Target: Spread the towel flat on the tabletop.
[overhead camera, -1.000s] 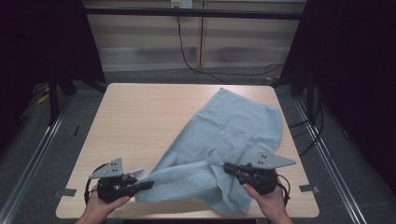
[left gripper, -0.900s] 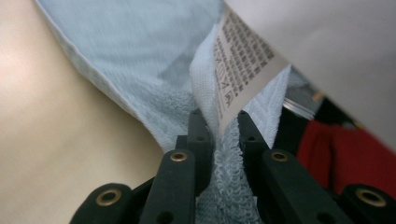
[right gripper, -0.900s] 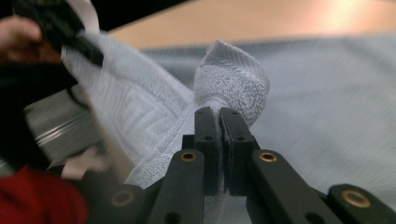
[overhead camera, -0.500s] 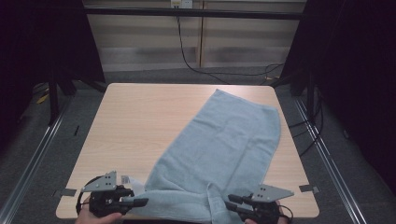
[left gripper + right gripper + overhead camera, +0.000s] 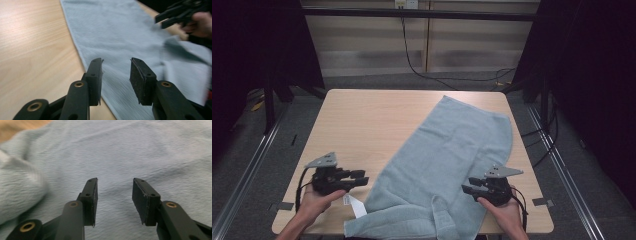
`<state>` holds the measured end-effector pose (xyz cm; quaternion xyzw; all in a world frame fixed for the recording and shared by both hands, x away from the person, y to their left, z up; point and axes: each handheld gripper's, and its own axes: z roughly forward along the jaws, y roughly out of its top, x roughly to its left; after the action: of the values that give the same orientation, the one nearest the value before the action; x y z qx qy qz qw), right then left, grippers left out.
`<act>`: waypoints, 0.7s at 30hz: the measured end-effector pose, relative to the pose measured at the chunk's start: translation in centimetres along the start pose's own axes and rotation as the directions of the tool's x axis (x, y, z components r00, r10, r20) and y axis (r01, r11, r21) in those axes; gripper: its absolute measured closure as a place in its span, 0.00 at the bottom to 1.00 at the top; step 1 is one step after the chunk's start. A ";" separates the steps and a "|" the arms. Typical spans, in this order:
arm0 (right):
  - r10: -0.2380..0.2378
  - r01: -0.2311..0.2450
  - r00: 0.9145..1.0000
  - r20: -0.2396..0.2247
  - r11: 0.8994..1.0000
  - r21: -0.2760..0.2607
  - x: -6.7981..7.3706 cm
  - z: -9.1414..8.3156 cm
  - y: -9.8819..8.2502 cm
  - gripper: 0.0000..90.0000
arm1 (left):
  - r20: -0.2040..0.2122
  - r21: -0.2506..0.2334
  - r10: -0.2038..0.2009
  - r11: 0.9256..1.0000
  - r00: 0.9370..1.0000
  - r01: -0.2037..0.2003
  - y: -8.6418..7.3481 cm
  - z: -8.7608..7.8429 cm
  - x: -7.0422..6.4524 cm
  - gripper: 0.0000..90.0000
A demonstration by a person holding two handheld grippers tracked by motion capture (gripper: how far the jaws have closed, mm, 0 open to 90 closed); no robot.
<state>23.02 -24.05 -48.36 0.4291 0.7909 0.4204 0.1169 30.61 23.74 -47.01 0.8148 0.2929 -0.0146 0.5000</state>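
In the lower left of the high view, the left gripper point(image 5: 360, 178) is hovering over bare table point(image 5: 362, 125), jaws just opened and empty. The light blue towel point(image 5: 452, 165) is lying diagonally, lower centre to upper right, its near-left corner just right of that gripper. At the lower right, the right gripper point(image 5: 468, 189) is sitting at the towel's right edge, jaws likewise just parted, gripping nothing.

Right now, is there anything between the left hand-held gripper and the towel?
Nothing visible. The left hand-held gripper stands open just beside the towel edge, with bare table under it.
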 end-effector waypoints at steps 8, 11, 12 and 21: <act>-0.007 0.003 0.998 0.066 0.998 0.069 -1.4 1.4 0.0 0.57 | -0.043 0.145 0.088 0.986 0.995 -0.081 1.4 7.8 0.5 0.66; -0.051 0.043 0.995 0.090 0.995 0.094 -1.3 1.9 -0.4 0.55 | -0.078 0.189 0.176 0.969 0.981 -0.159 0.8 8.3 -0.5 0.68; -0.057 0.048 0.994 0.091 0.994 0.096 -1.2 2.0 -0.4 0.56 | -0.091 0.208 0.206 0.961 0.974 -0.183 0.8 8.2 -0.9 0.76; -0.083 0.072 0.991 0.106 0.992 0.101 -1.1 3.5 0.7 0.62 | -0.026 0.210 0.157 0.966 0.987 -0.148 -2.1 4.5 -2.6 0.93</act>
<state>26.00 -22.72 -50.18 0.4257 0.8188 0.3524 0.1554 28.68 19.52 -50.15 0.8827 0.2370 0.0108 0.4056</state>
